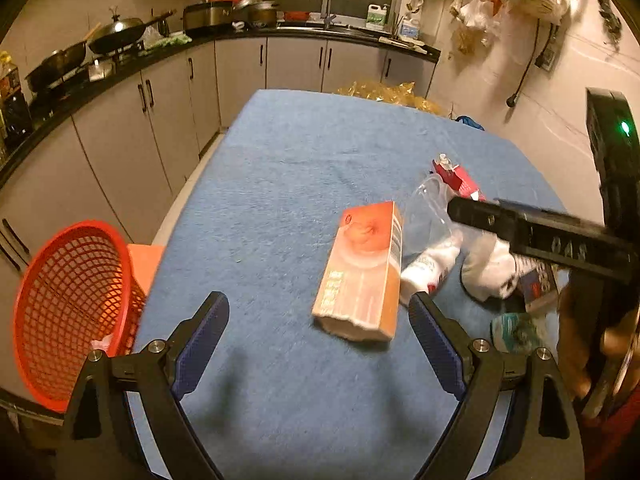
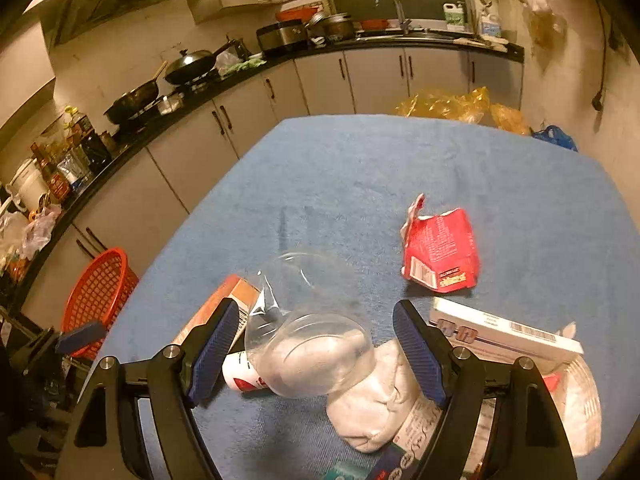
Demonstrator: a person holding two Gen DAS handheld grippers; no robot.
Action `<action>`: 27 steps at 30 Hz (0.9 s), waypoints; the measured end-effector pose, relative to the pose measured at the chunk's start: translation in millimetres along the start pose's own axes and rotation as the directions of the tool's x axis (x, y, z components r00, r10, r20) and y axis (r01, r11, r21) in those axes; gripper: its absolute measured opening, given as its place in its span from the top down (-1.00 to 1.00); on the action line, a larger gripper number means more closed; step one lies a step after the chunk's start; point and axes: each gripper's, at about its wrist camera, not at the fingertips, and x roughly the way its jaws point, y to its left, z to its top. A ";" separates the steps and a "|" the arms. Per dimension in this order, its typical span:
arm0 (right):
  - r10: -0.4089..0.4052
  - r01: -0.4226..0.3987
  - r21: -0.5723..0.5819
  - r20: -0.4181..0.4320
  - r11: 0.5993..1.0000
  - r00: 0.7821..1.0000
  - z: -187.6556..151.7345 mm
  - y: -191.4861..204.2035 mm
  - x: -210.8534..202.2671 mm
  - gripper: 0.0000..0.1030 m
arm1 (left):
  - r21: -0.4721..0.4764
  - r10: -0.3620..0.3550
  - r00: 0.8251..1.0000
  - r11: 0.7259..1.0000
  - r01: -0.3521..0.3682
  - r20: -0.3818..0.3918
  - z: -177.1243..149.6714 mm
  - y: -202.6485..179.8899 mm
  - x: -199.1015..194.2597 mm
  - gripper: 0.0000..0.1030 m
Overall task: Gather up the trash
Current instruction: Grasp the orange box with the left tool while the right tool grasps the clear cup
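Observation:
An orange carton (image 1: 362, 272) lies on the blue table cloth (image 1: 288, 168), just ahead of my open left gripper (image 1: 320, 336). My right gripper (image 2: 314, 348) is open, its jaws on either side of a clear plastic cup (image 2: 308, 332) lying on its side. Under and behind the cup lie a crumpled white wrapper (image 2: 376, 404) and a small white bottle (image 2: 240, 374). A red carton (image 2: 440, 256) lies farther ahead, a flat white box (image 2: 508, 336) to the right. The right gripper shows in the left wrist view (image 1: 520, 228). A red mesh basket (image 1: 68, 312) stands off the table's left edge.
Kitchen cabinets and a black counter (image 1: 120, 76) with pans run along the left and back. Yellow plastic bags (image 2: 452, 106) lie beyond the table's far edge. A wall is at the right. More wrappers (image 1: 516, 332) lie at the table's near right.

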 end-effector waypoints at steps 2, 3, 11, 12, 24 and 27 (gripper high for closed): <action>0.008 -0.008 0.001 -0.004 1.000 1.000 -0.3 -1.2 3.6 -0.62 | -0.014 -0.001 1.000 1.000 0.001 -0.001 4.3 0.0 4.9 -0.75; 0.020 -0.020 0.001 -0.008 1.000 1.000 -0.7 -2.6 4.6 -0.62 | -0.017 0.000 1.000 1.000 0.000 -0.007 6.1 -0.3 7.7 -0.75; 0.050 -0.050 0.000 -0.019 0.999 0.999 -3.9 -2.0 9.6 -0.62 | -0.005 0.008 0.999 1.000 -0.008 -0.048 12.9 -5.8 36.4 -0.75; 0.054 -0.054 0.002 -0.021 0.999 0.998 -3.7 -1.6 10.3 -0.62 | -0.003 0.007 0.999 1.000 -0.008 -0.051 13.1 -6.1 39.1 -0.75; 0.090 -0.089 0.023 -0.055 0.996 0.994 -3.9 -2.6 19.0 0.04 | -0.009 -0.003 0.997 1.000 0.003 -0.075 7.2 -0.8 67.0 -0.75; 0.082 -0.082 0.005 -0.047 0.997 0.995 -3.8 1.1 15.5 0.25 | -0.011 0.006 0.998 1.000 -0.007 -0.066 5.2 1.5 68.9 -0.60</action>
